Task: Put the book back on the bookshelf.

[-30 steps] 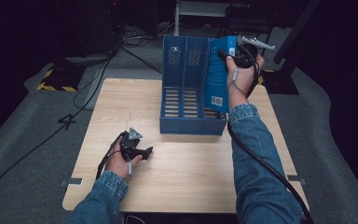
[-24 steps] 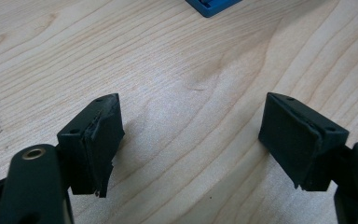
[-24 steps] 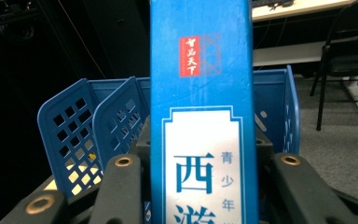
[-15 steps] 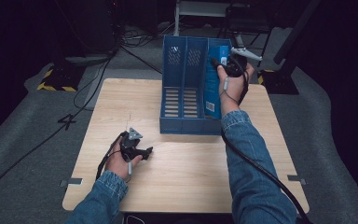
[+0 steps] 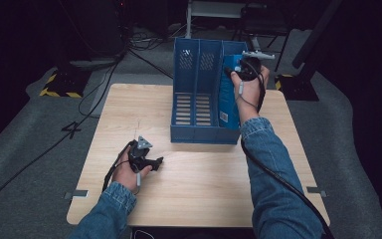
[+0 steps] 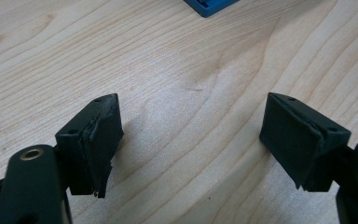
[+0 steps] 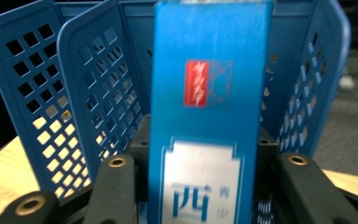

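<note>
Item: blue book point(image 5: 227, 92), standing upright in the rightmost compartment of the blue file rack point(image 5: 195, 99). In the right gripper view its spine point(image 7: 209, 112) faces the camera, bearing a red square emblem above a pale label with blue characters.

Holder: right gripper point(image 5: 242, 69), raised at the rack's right side over that compartment. In the right gripper view the two black jaws stand on either side of the spine, close against it, with the book between them. The jaws have just been opening slightly; the pads are hidden behind the spine, and the book still sits in their clasp.

Landmark: the file rack, three compartments side by side, perforated dividers point(image 7: 98, 93), slotted floor; it stands toward the far edge of the wooden counter point(image 5: 199, 184). The two compartments left of the book hold nothing visible.

Second tool: left gripper point(image 5: 144, 159), low over the counter, near the rack's front left corner but well apart from it, toward the person. In the left gripper view point(image 6: 193, 140) its jaws stand wide with bare wood grain between them and a corner of the rack at the top edge. Nothing is held.

Person: denim sleeves point(image 5: 271, 174) come in from the near edge of the counter.
</note>
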Demonstrator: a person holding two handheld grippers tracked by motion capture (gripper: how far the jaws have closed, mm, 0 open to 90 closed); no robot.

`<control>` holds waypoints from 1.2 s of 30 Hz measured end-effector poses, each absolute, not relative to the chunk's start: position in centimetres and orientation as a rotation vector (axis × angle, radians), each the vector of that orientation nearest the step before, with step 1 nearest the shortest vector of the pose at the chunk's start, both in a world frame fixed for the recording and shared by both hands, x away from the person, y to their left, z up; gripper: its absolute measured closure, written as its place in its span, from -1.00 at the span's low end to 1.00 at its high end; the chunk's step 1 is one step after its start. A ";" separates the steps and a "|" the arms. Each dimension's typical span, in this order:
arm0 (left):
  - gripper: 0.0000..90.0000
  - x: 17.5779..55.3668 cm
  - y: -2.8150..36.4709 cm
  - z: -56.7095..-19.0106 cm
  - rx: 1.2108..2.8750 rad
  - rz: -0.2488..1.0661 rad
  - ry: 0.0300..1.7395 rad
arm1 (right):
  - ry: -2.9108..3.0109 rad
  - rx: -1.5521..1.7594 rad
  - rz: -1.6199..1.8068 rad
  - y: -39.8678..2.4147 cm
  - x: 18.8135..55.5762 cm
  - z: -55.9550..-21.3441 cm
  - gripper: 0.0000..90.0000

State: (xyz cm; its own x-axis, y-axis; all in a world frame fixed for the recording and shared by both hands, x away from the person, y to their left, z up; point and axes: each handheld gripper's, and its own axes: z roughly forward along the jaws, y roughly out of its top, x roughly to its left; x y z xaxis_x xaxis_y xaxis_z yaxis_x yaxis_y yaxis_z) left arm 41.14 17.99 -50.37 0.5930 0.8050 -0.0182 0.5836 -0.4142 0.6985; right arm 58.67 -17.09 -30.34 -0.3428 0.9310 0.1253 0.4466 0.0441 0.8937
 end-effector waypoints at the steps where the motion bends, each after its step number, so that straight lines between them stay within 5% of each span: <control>1: -0.53 41.1 18.0 -50.4 2.145 0.420 1.099 | 1.820 1.394 1.270 -17.1 59.1 -30.0 0.25; 6: -0.53 41.1 18.0 -50.4 2.148 0.420 1.095 | 1.807 1.457 1.260 -16.5 60.2 -29.4 0.19; 10: -0.54 41.1 18.0 -50.4 2.148 0.419 1.092 | 1.833 1.485 1.176 -16.2 60.9 -28.9 0.34; 22: -0.55 41.1 18.0 -50.4 2.150 0.416 1.093 | 1.547 1.271 1.417 -17.6 57.4 -26.1 0.35; 36: -0.56 41.2 17.9 -50.4 2.152 0.419 1.091 | 1.706 1.306 1.265 -15.8 58.8 -30.7 0.30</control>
